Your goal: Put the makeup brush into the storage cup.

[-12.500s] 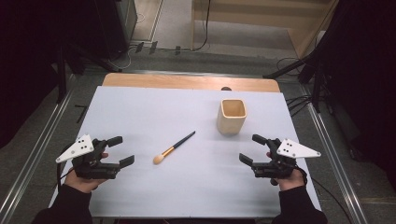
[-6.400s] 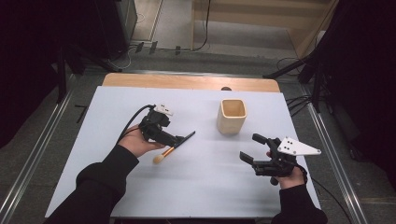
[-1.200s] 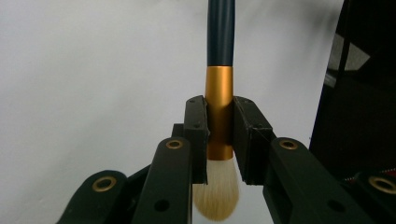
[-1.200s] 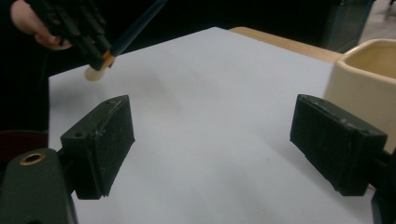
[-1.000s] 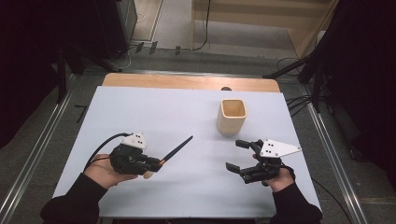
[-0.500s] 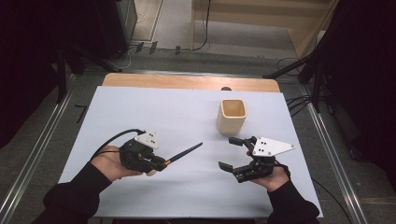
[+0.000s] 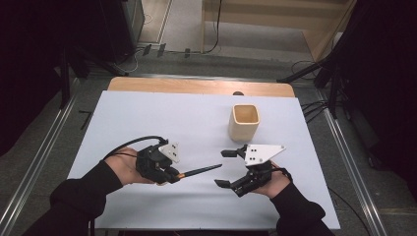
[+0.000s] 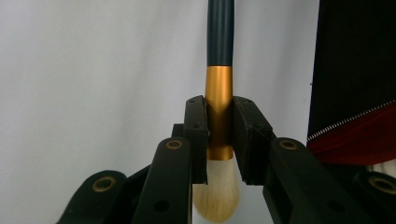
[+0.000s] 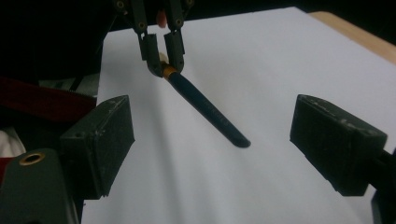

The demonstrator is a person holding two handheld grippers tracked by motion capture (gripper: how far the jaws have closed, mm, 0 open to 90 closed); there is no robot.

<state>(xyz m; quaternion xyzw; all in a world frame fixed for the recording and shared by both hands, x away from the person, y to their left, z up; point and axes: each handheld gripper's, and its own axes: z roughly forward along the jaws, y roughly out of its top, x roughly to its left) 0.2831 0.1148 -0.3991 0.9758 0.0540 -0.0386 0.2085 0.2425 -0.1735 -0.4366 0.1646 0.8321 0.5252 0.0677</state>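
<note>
My left gripper [image 7: 172, 175] [image 8: 219, 140] is shut on a makeup brush [image 7: 196, 172] at its gold collar [image 8: 219, 107]; the pale bristles [image 8: 215, 198] hang behind the jaws and the dark handle [image 9: 210, 112] points toward my right gripper. The brush is held off the white table cover [image 7: 196, 123]. My right gripper [image 7: 226, 168] [image 9: 210, 140] stands open, its jaws wide apart, facing the handle's tip [image 9: 243, 141] with a small gap to it. In the right gripper view the left gripper [image 9: 161, 58] shows at the top, clamped on the brush.
A tan square cup [image 7: 244, 121] stands upright on the cover, beyond the right gripper. The wooden table edge [image 7: 196, 87] runs along the far side. Metal rails [image 7: 349, 162] flank the table.
Both hands have moved inward toward each other and slightly up. The left gripper carried the brush to the right; the right gripper shifted left, closing the distance to the handle's tip.
</note>
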